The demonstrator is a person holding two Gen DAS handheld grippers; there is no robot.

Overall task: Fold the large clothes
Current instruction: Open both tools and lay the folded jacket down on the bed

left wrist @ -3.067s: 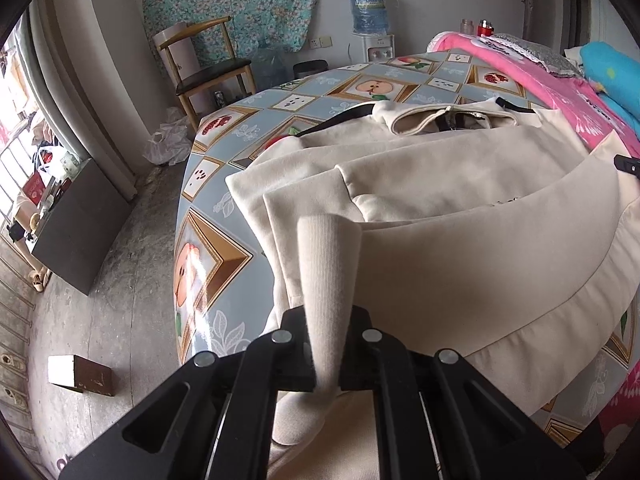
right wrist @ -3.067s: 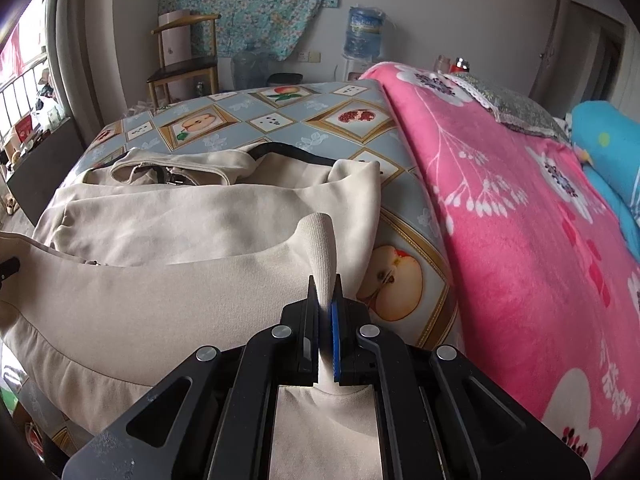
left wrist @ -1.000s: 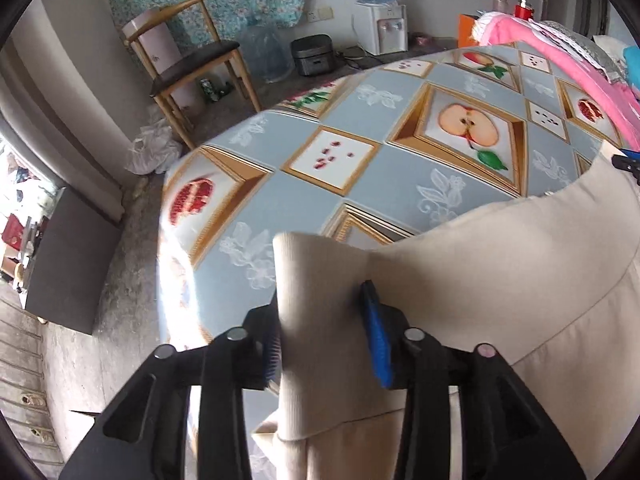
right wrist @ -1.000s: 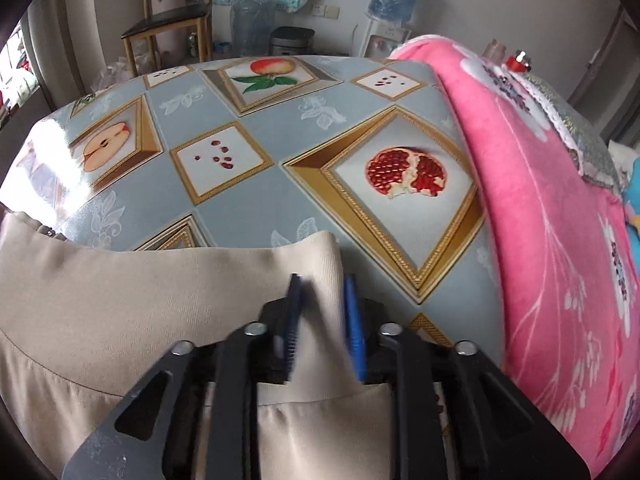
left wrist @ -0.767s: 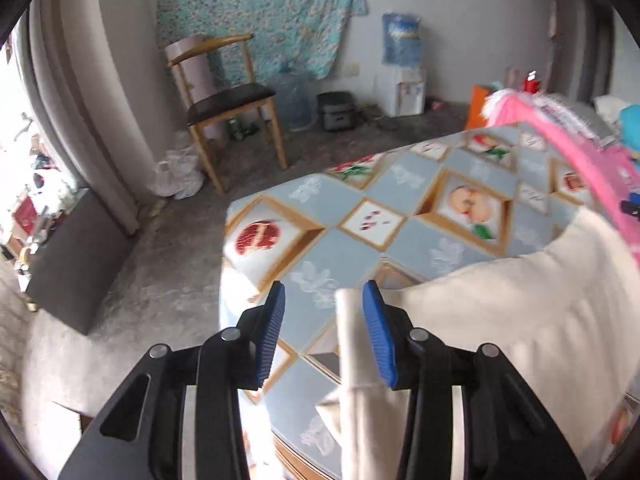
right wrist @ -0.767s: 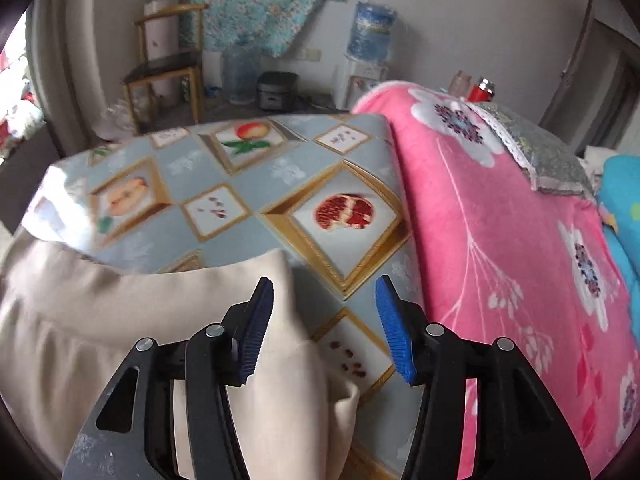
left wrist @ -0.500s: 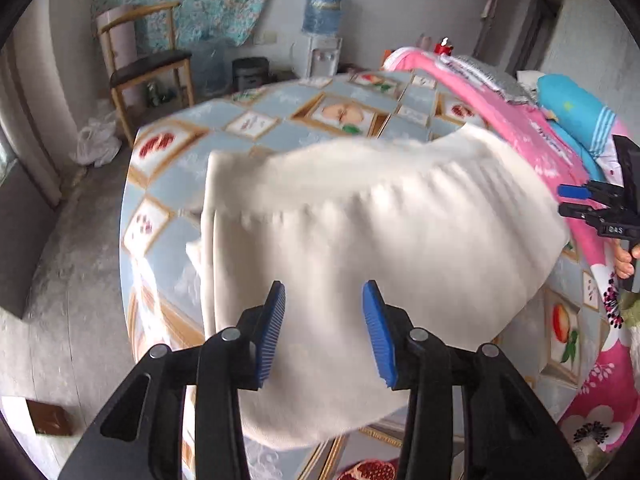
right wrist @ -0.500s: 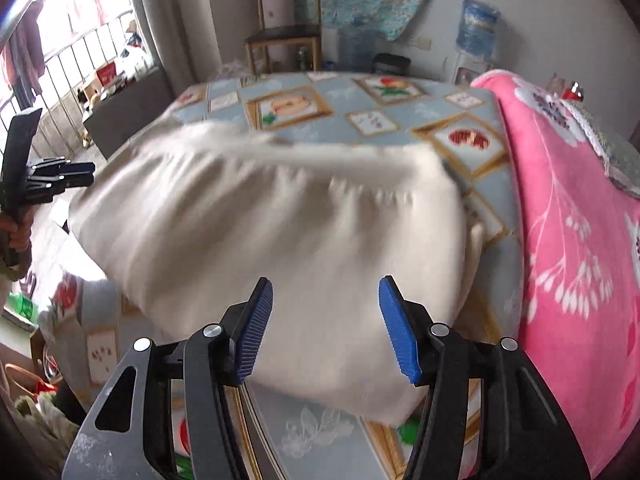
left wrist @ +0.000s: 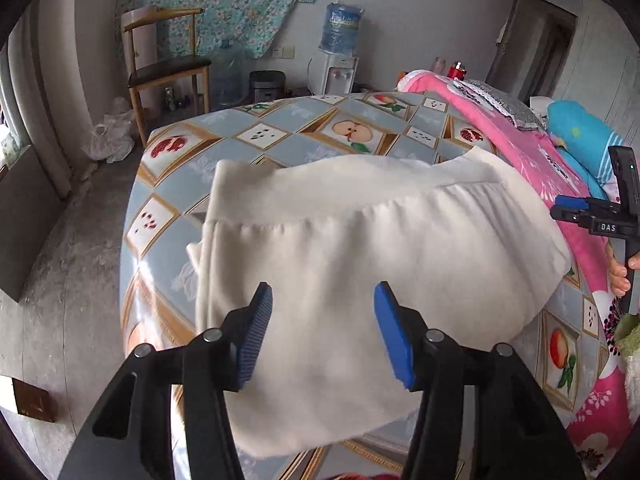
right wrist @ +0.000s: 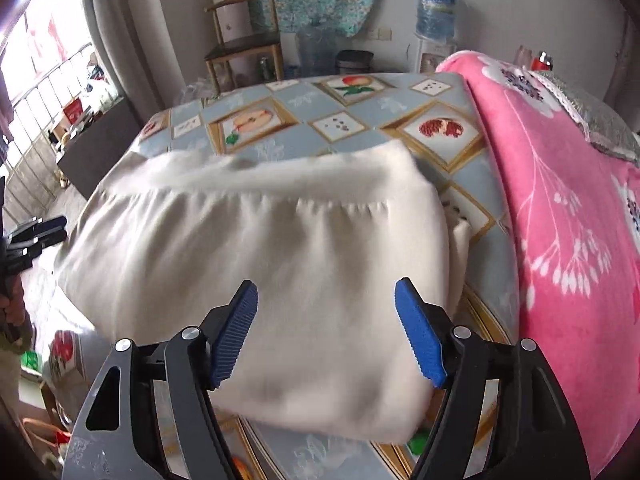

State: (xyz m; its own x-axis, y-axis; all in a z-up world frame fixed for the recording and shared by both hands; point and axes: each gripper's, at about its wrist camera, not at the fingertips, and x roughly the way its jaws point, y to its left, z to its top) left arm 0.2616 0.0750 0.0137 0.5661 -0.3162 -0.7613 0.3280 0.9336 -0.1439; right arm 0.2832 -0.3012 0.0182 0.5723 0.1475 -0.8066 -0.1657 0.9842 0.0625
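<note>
A cream garment [left wrist: 360,248] lies folded in half on the table, its ribbed hem band along the far edge. It also shows in the right wrist view [right wrist: 260,264]. My left gripper [left wrist: 324,332] is open and empty, held above the garment's near left part. My right gripper [right wrist: 326,328] is open and empty above the near right part. The right gripper also appears at the right edge of the left wrist view [left wrist: 592,216], and the left gripper at the left edge of the right wrist view [right wrist: 32,236].
The table carries a blue fruit-patterned cloth [left wrist: 280,136] with its left edge dropping to a concrete floor. A pink floral blanket [right wrist: 560,200] lies along the right side. A wooden chair [left wrist: 168,68] and a water dispenser [left wrist: 340,48] stand by the far wall.
Both grippers carried the garment's hem forward over its upper part, opened and let go. They have since drawn back and up, and the folded garment now lies on the table.
</note>
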